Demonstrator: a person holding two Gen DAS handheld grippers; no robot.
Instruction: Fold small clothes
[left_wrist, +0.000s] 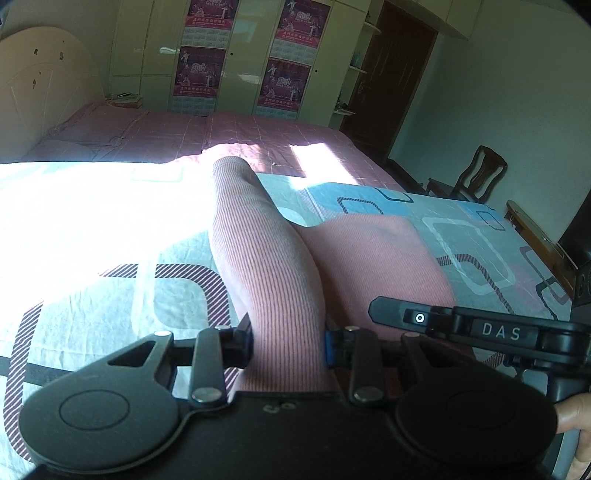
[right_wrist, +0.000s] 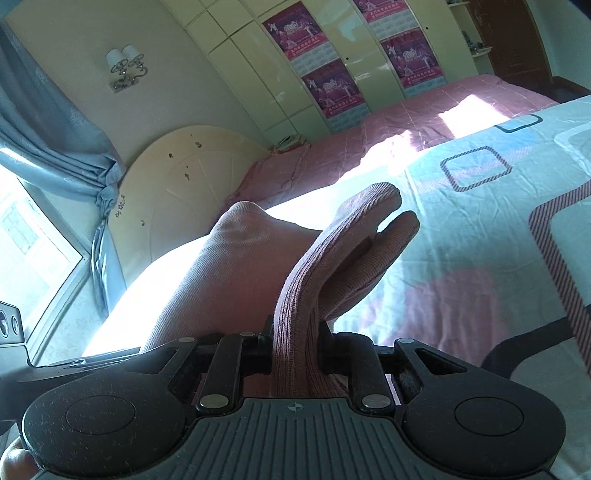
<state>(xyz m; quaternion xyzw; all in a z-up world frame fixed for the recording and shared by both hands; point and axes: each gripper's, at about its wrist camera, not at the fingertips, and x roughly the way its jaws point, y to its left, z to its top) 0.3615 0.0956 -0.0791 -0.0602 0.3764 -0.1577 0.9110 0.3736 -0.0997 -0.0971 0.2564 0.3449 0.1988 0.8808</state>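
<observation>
The garment (left_wrist: 266, 266) rises from between the left tool (left_wrist: 289, 345) fingers, above the patterned sheet (left_wrist: 92, 288) on the bed. Behind lie a quilt (left_wrist: 229, 133), then the wardrobe (left_wrist: 155, 55); the headboard (left_wrist: 40, 88) stands left, a chair (left_wrist: 476, 173) right.

"DAS" on right claw (left_wrist: 373, 308); "2010" on posters (left_wrist: 283, 81)

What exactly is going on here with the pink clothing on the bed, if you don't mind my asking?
A person is folding a pink ribbed garment over a bed with a patterned sheet, using a handheld gripper in each hand. The left gripper is clamped on one part of the fabric, and the right gripper is clamped on a ribbed edge. Both held parts are lifted off the sheet, while more of the pink fabric lies on the bed. The fold is not finished.
</observation>
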